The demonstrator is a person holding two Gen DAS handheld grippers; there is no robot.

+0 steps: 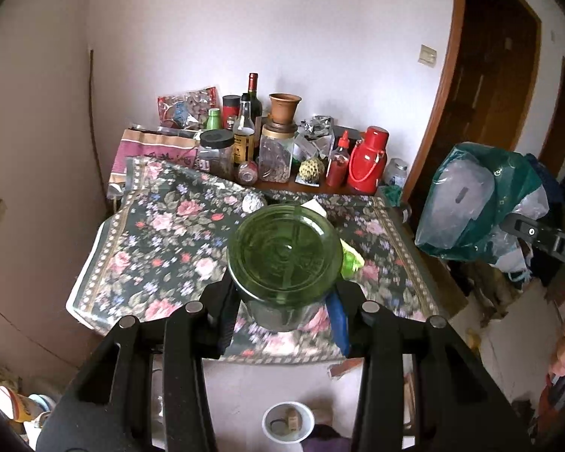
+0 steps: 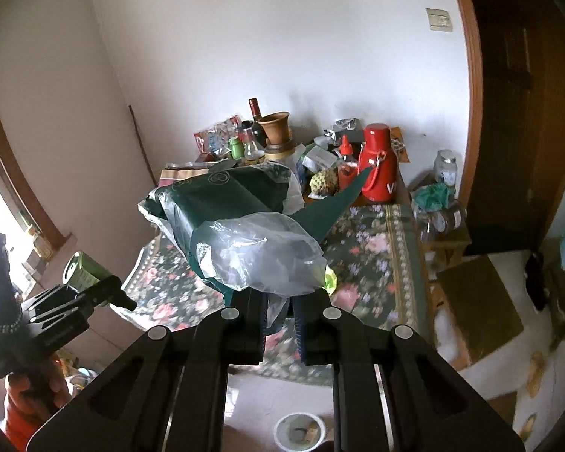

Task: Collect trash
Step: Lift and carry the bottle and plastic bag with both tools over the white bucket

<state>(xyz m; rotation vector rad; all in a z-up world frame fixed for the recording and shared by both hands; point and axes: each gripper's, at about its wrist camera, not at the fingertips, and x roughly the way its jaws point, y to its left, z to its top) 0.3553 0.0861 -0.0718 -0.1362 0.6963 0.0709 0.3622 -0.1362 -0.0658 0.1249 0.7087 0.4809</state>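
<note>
My left gripper (image 1: 282, 301) is shut on a green glass jar (image 1: 284, 252), bottom facing the camera, held above the near edge of the floral-cloth table (image 1: 162, 233). The jar also shows in the right wrist view (image 2: 84, 273), in the left gripper (image 2: 109, 293) at the far left. My right gripper (image 2: 278, 320) is shut on a green and clear plastic bag (image 2: 237, 226), held in the air over the table's near edge. The bag also shows in the left wrist view (image 1: 478, 203), to the right of the table. A yellow-green scrap (image 1: 352, 261) lies on the cloth behind the jar.
Bottles, jars, a clay pot (image 1: 284, 107) and a red thermos (image 1: 369, 160) crowd the back of the table against the wall. A white cup (image 1: 288, 422) stands on the floor below. A brown door (image 1: 486, 75) and cardboard boxes (image 2: 478, 305) are on the right.
</note>
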